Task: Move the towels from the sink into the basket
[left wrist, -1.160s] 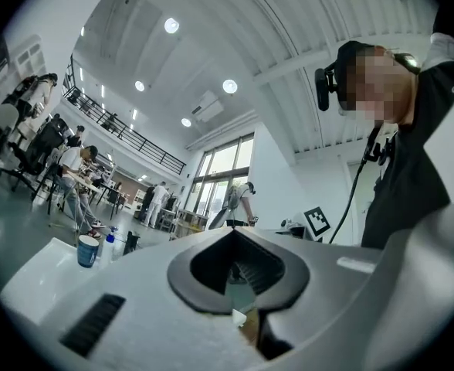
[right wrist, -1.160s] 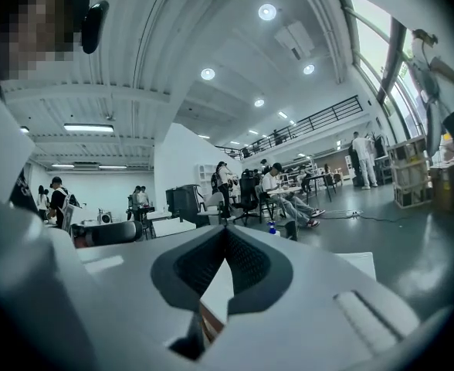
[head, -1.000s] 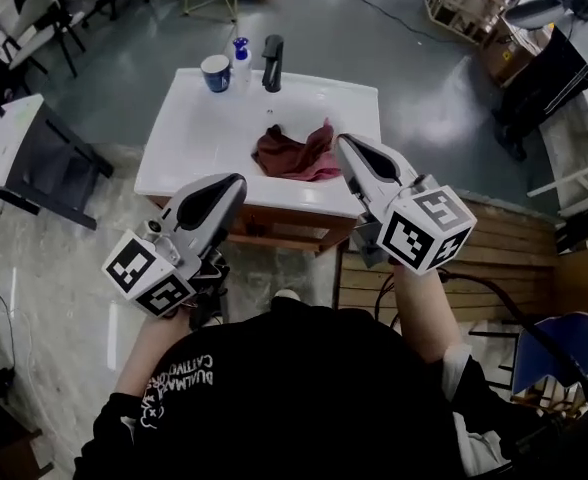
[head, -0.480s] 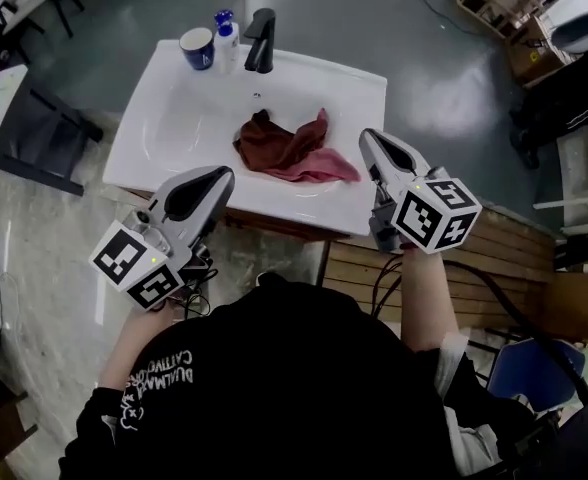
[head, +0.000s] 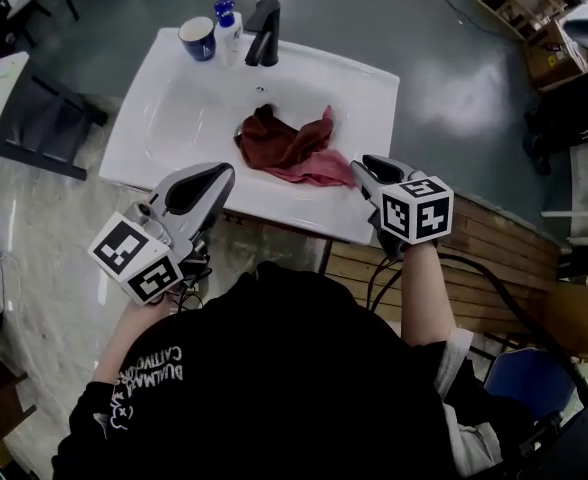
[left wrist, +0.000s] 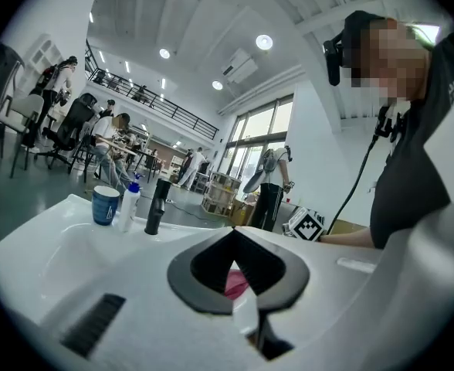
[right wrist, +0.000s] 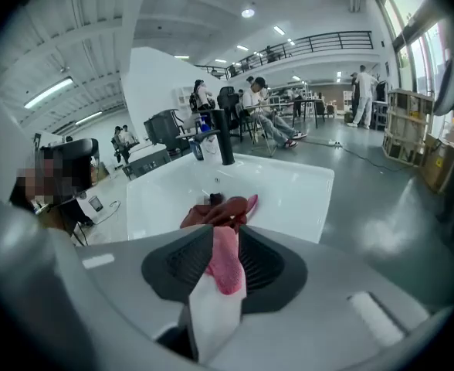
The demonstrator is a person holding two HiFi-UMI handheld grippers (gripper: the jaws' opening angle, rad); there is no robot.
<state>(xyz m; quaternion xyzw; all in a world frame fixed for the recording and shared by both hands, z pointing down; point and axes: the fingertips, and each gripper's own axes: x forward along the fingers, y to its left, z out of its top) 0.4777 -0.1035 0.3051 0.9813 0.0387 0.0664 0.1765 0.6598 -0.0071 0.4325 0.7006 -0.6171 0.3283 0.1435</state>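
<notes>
One red towel point(head: 290, 149) lies just beyond right tool point(head: 358, 171) (jaws just parting, empty); left tool point(head: 224, 174) closed.

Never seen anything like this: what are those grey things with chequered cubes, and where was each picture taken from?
No robot: a person holds a grey two-jaw tool in each hand: left tool and right tool. One picture is from a head camera looking down; the other two from cameras on each tool. Below is a white sink with a dark red towel, a blue cup, a white pump bottle and a black tap. The left tool is shut, empty. The right tool's jaws have just been opening, the towel's edge showing between them, ungripped.
</notes>
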